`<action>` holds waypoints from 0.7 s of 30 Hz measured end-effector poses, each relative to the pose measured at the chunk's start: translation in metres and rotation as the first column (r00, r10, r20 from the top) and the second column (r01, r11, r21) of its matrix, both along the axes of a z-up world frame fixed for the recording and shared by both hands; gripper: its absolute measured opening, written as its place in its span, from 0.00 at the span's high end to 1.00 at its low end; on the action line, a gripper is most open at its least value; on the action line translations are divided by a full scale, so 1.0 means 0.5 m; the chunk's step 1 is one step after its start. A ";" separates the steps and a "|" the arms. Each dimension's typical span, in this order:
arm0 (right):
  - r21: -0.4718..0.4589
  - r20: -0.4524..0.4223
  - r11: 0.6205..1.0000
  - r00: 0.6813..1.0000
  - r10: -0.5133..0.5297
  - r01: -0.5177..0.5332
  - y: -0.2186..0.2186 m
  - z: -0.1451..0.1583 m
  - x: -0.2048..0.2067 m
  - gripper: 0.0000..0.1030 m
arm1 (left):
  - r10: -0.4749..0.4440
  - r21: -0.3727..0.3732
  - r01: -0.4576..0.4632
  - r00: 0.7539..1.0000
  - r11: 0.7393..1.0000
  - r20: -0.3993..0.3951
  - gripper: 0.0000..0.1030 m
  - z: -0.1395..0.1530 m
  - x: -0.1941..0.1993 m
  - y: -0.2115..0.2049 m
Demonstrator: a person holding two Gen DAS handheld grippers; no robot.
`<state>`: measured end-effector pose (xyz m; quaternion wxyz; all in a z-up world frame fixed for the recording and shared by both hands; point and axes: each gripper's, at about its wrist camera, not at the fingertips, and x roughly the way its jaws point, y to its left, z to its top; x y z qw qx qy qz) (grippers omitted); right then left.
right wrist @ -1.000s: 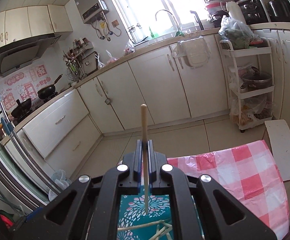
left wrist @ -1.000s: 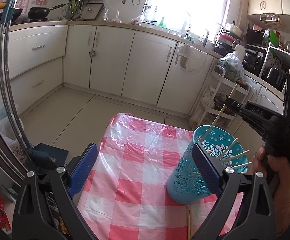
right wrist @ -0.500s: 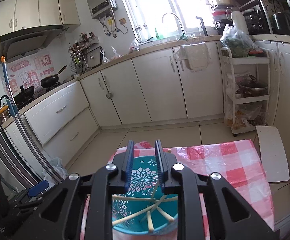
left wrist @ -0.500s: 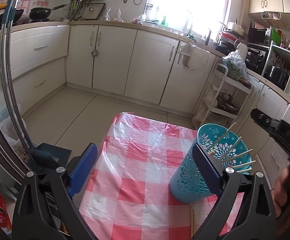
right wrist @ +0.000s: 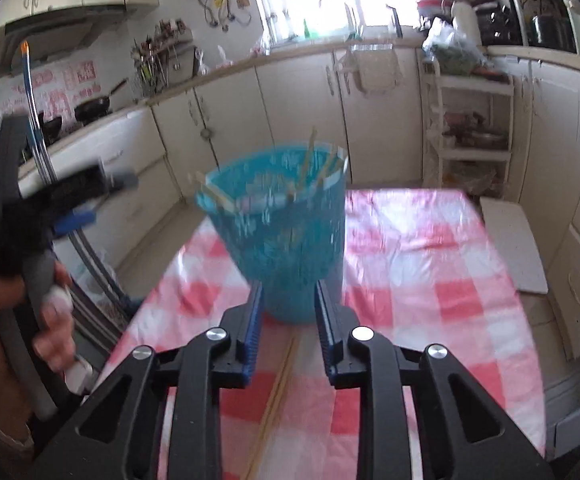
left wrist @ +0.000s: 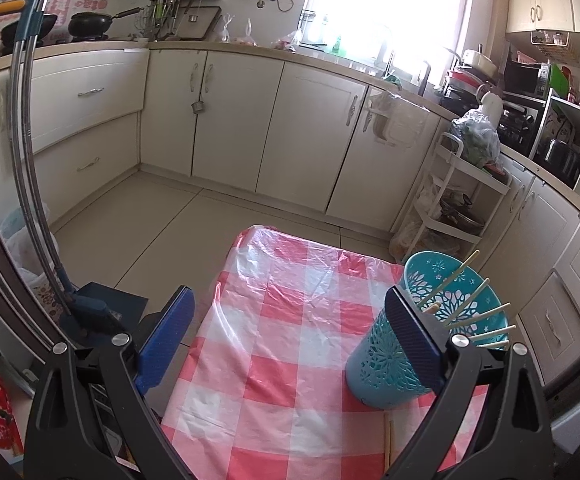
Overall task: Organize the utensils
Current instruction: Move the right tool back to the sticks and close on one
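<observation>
Teal lattice-cut holder (left wrist: pixel 390 356); red-and-white checked tablecloth (left wrist: pixel 282 344).

Blurred by motion throughout the right wrist view: teal holder (right wrist: pixel 282 236) smeared, its cut-out pattern unreadable, chopsticks inside (right wrist: pixel 308 160) too streaked to count. Lower front of the holder hidden behind the right gripper (right wrist: pixel 288 340). Loose chopsticks on the tabletop (right wrist: pixel 278 384) cut off by the bottom edge, also soft. Left gripper (right wrist: pixel 86 196) at the left side blurred, gap between its jaws unreadable there. In the left wrist view, near side of the holder (left wrist: pixel 390 364) covered by the right-hand finger (left wrist: pixel 414 336); one chopstick (left wrist: pixel 387 446) on the cloth cropped at the bottom edge.
</observation>
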<state>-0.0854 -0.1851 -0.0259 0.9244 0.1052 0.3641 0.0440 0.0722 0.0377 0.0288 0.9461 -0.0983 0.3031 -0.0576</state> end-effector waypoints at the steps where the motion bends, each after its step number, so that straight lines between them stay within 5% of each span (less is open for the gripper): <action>1: 0.000 -0.041 1.000 0.999 0.003 -0.003 0.005 -0.028 0.007 0.82 | -0.002 0.003 0.002 1.000 1.000 -0.001 0.11 -0.001 -0.001 -0.001; 11: -0.024 -0.198 1.000 0.980 0.000 -0.005 0.038 -0.144 0.073 0.83 | -0.005 0.002 0.005 1.000 1.000 -0.015 0.10 -0.006 0.003 0.005; 21: -0.128 -0.191 0.989 0.981 0.043 -0.068 0.038 -0.146 0.044 0.90 | -0.037 0.045 0.038 0.999 0.998 -0.032 0.10 -0.016 0.005 -0.013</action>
